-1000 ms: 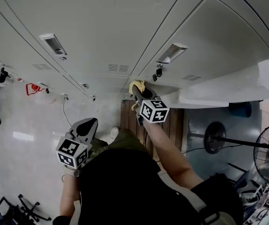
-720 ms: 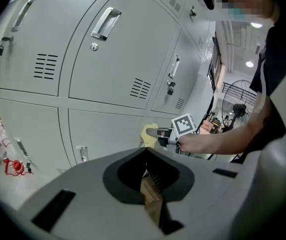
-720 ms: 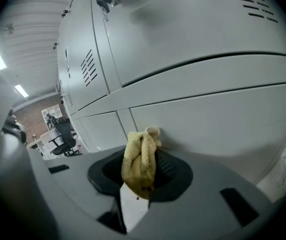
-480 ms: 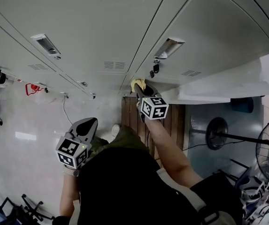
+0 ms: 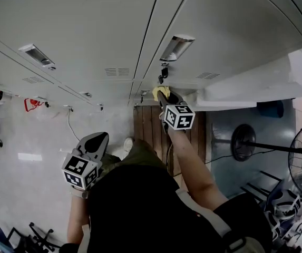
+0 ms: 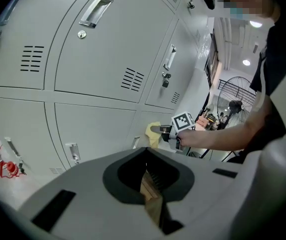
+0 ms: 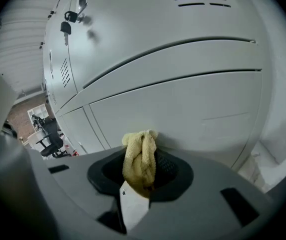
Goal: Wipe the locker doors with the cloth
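Right gripper view shows the right gripper (image 7: 139, 184) clenched on the yellow cloth (image 7: 140, 156), a bunched wad whose free end pokes out at 12 o'clock and seems to touch the lower locker door (image 7: 192, 109). Its long axis runs along the jaws, toward the door. Judging by its folds it is soft, light and limp, so holding it low on the bunch suits firm wiping. At 7 o'clock in the head view, the left gripper (image 5: 97, 140) hangs clamped together, empty.
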### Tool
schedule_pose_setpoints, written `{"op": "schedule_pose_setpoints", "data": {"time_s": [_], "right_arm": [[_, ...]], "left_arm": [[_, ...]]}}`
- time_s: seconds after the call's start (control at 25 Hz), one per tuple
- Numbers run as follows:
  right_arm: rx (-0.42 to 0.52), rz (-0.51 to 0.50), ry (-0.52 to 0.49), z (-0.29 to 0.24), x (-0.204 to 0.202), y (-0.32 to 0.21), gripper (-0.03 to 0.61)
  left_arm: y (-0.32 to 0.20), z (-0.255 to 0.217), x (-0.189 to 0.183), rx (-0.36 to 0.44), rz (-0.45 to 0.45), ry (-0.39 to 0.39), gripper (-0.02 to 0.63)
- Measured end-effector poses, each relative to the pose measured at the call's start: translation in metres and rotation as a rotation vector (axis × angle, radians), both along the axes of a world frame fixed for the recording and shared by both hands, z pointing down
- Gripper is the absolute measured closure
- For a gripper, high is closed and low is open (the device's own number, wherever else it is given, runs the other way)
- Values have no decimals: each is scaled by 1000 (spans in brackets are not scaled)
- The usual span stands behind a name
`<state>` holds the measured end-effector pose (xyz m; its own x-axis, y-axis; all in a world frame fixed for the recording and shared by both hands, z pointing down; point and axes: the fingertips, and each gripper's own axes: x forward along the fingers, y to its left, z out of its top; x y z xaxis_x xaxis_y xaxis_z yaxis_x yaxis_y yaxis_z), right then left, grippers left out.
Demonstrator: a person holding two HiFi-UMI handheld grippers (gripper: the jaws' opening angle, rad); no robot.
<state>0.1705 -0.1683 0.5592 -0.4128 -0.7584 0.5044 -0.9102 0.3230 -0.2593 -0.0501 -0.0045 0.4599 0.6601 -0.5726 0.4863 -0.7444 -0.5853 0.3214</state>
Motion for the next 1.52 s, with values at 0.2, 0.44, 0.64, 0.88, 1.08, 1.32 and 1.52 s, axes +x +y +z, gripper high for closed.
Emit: {"op": "schedule_pose_setpoints", "data": {"time_s": [0.2, 0.44, 0.64, 0.88, 1.08, 1.32, 1.52], "right_arm": [[-13, 34, 32, 1, 31, 0, 468], [-51, 77, 90, 3, 74, 0, 465], [-84, 97, 136, 9, 102, 0, 463], [-123, 133, 171, 16, 127, 0, 462], [-148, 165, 195, 23, 144, 1, 462], [-181, 181, 214, 38, 149, 1, 465], [-193, 180, 230, 49, 145, 1, 476]], "left_arm": [[-2, 1, 7, -1, 15, 1, 604], [-5, 4, 17, -8, 36, 3, 604], [-7, 6, 26, -11, 57, 6, 604], [-8, 6, 32, -15, 73, 3, 604], [-7, 7, 33, -19, 76, -1, 604], [-3, 10, 31, -28, 75, -2, 604], [0, 14, 25, -38, 63, -2, 604]]}}
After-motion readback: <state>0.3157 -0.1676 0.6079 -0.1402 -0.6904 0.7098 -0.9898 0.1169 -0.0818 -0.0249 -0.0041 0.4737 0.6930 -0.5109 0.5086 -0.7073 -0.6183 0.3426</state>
